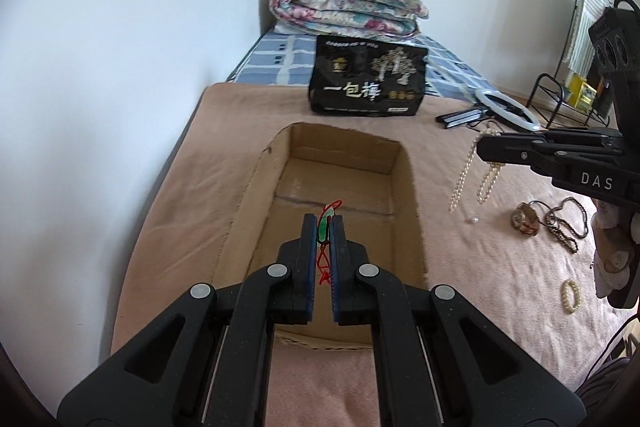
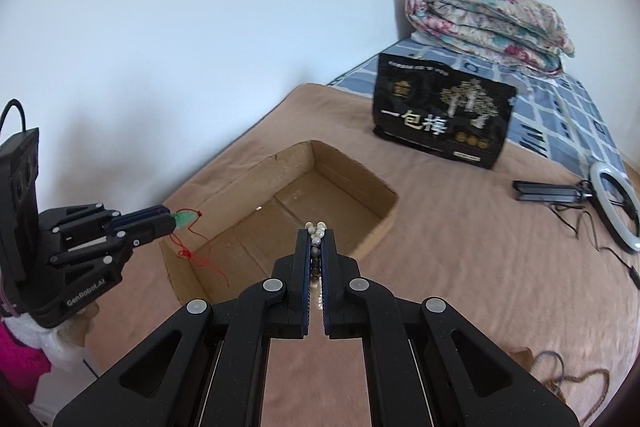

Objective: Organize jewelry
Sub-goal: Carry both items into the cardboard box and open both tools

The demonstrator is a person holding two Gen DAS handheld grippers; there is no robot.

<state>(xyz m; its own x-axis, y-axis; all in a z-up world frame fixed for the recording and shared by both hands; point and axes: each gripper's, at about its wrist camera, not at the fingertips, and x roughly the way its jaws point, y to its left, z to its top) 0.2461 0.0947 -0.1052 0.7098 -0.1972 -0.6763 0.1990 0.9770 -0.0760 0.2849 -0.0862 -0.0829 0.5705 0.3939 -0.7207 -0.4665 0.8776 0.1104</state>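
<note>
My left gripper (image 1: pixel 324 223) is clamped on a green pendant (image 1: pixel 322 227) w/ red cord, over the open cardboard box (image 1: pixel 404 163) on the bed. Right gripper (image 2: pixel 316 239) pinches a pearl necklace (image 2: pixel 316 229) near the box's rim. Pearl bracelet (image 1: pixel 570 295) & chains lie on the blanket.

Left wrist view: cardboard box (image 1: pixel 340 187) centre on blanket (image 1: pixel 460 267); bag (image 1: pixel 368 79) at 12; ring light (image 1: pixel 508 111), loose jewelry (image 1: pixel 560 223) at 3.
</note>
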